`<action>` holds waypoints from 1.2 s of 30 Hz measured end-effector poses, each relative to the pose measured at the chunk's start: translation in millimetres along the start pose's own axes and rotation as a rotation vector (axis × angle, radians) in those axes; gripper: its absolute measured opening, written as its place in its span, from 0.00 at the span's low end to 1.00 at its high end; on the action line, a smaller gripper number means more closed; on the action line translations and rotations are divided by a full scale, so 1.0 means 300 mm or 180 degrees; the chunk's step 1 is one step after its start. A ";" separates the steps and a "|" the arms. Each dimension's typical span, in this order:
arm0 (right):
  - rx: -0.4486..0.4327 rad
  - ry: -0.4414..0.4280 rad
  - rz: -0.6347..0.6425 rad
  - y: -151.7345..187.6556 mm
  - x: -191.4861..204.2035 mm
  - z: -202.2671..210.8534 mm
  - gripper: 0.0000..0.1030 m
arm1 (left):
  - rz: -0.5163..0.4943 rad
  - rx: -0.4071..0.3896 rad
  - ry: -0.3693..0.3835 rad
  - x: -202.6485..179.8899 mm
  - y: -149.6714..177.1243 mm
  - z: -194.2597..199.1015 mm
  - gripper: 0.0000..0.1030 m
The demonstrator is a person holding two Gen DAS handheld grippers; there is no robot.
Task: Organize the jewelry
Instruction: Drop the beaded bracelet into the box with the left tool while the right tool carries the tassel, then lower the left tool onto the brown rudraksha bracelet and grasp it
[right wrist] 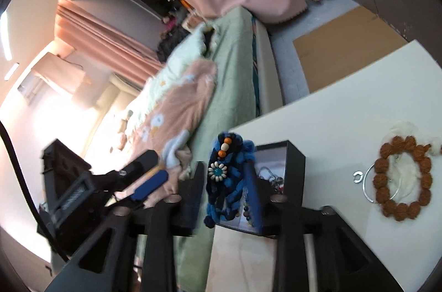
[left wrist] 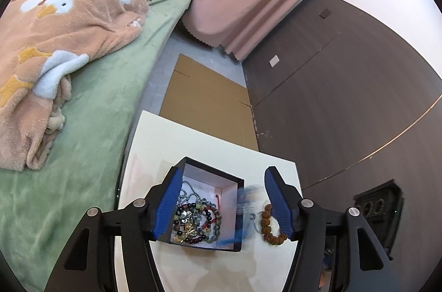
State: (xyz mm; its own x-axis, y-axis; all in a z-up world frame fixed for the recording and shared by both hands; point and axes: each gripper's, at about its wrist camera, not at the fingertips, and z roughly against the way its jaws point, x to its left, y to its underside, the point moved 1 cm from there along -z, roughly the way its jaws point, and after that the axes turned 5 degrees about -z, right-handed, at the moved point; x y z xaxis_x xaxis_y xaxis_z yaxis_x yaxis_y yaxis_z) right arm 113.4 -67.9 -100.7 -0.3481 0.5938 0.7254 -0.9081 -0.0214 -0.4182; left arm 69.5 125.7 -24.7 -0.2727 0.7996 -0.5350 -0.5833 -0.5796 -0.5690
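1. Jewelry fills a black open box (left wrist: 221,183) on the white desk (left wrist: 176,137) in the left wrist view: a tangle of beaded bracelets (left wrist: 197,220) and a silver chain lies on its pale floor.
2. The left gripper (left wrist: 222,205) hangs over that box with its jaws wide and nothing between them; one blue pad (left wrist: 168,202) overlaps the box's left wall, the other sits over a brown seed-bead bracelet (left wrist: 269,224) on the desk right of the box.
3. A blue blur crosses the box's right wall; what it is cannot be told in this view.
4. Beside the desk are a green bed (left wrist: 91,126) with a peach blanket (left wrist: 55,49), and flat cardboard (left wrist: 204,98) on the floor.
5. In the right wrist view, the right gripper (right wrist: 225,181) has its jaws closed on a blue woven necklace (right wrist: 225,176) with orange and white beads, held at the near edge of the box (right wrist: 295,167).
6. The brown bracelet (right wrist: 402,178) lies well right of it on the desk (right wrist: 331,121), touching a thin silver ring (right wrist: 368,184).
7. The left gripper (right wrist: 145,176) shows at left, over the bed.
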 end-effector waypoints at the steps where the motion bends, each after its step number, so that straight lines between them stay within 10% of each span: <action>1: -0.0007 0.0041 -0.0030 0.001 -0.010 -0.005 0.58 | 0.0004 0.0013 0.0004 -0.002 0.000 -0.008 0.61; 27: -0.0402 0.0888 -0.0702 -0.093 -0.306 0.352 0.65 | -0.0711 0.0380 0.0238 -0.283 0.154 -0.236 0.61; 36: -0.0362 0.1060 -0.1052 -0.089 -0.431 0.398 0.65 | -0.0902 0.0571 0.0213 -0.350 0.229 -0.329 0.40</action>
State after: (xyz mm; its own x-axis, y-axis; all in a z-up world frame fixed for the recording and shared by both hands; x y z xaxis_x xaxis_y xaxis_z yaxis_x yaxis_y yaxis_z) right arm 154.8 -240.3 -118.1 0.0652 0.7797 0.6228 -0.9198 0.2889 -0.2654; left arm 133.4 -13.5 -69.2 -0.0331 0.9095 -0.4145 -0.7556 -0.2942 -0.5852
